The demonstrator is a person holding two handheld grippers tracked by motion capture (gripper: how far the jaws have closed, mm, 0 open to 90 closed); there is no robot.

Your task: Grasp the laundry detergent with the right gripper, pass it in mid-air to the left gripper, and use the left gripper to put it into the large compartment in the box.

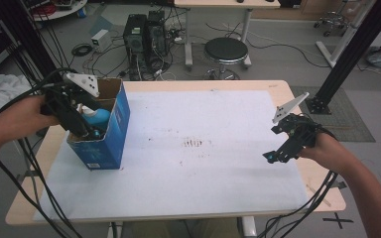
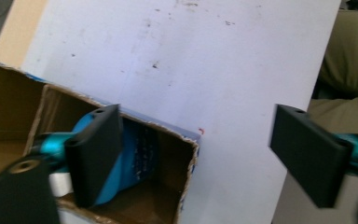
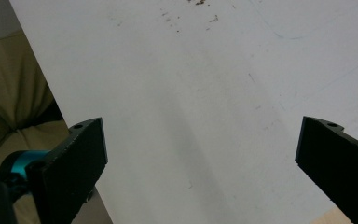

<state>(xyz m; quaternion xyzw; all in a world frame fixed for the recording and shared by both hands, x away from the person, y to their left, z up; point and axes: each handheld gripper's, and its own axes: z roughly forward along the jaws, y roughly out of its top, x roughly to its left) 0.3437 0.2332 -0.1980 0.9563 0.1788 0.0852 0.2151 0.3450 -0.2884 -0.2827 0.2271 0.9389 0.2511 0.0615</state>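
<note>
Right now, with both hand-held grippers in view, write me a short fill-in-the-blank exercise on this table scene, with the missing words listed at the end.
1. The open cardboard box has outer sides coloured ____.
2. The left hand-held gripper is at the box, while the right hand-held gripper holds ____.
3. Inside the box lies a blue bottle with a ____ cap.
4. The table is covered by a ____ sheet.

Missing words: blue; nothing; white; white
</note>
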